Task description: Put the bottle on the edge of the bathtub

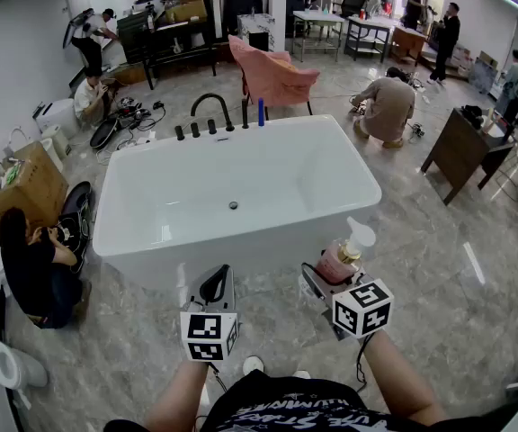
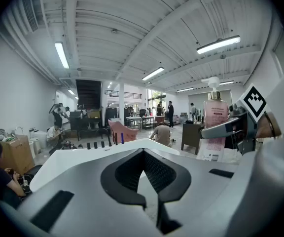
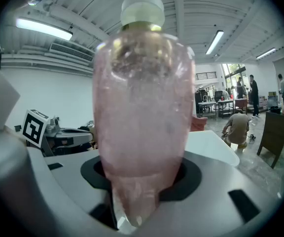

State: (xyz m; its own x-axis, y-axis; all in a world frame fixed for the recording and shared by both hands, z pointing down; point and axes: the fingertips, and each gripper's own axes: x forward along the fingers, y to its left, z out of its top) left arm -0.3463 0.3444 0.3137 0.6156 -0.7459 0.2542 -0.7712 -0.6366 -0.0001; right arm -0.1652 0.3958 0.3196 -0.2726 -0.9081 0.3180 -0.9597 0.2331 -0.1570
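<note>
A pink pump bottle with a white pump head sits upright in my right gripper, whose jaws are shut on its lower body. It hangs just outside the near right corner of the white bathtub. In the right gripper view the bottle fills the middle, clamped low in the gripper, with the tub's corner behind. My left gripper hovers at the tub's near edge, shut and holding nothing. The left gripper view shows its jaws together, the tub ahead and the bottle at right.
A black faucet and a blue bottle stand on the tub's far rim. A pink chair is behind it. A person crouches at the left, another kneels at the back right. A dark desk stands right.
</note>
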